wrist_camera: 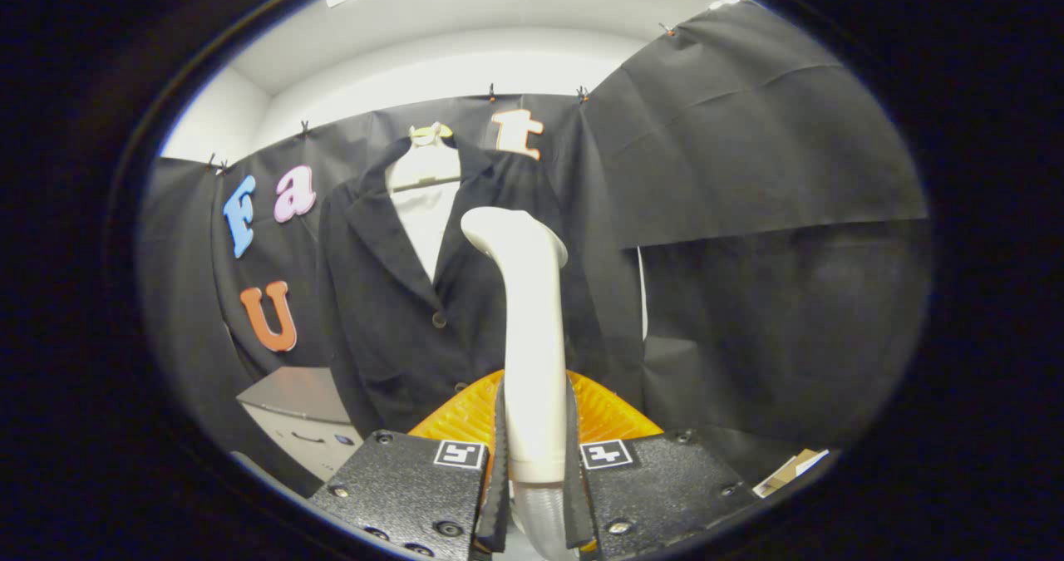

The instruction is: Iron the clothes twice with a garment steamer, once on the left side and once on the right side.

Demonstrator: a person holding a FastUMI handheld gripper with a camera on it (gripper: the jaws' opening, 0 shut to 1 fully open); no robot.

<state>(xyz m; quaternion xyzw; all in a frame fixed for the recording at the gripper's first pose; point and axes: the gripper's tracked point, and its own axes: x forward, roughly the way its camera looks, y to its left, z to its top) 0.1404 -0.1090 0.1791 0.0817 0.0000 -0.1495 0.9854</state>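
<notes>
- Gripper view: the gripper sits at the bottom centre of the frame, its two fingers pressed against either side of the white handle of the garment steamer, pinching it.
- The steamer rises from between the fingers straight up through the middle of the frame; its long axis is near vertical, and the rounded head at the top bends up and to the left, towards the jacket.
- A ribbed hose leaves the handle's lower end between the fingers, at the very bottom of the frame.
- Behind the handle, just above the fingers, lies an orange ribbed part; what it belongs to cannot be told.
- Beyond the steamer, left of centre, a dark jacket hangs on a pale hanger over a white shirt, against the black cloth wall; the steamer head overlaps the jacket's right front.
- At lower left, below the jacket's sleeve, stands a grey cabinet.
- At lower right, beside the gripper, lies a small pale card-like thing.
</notes>
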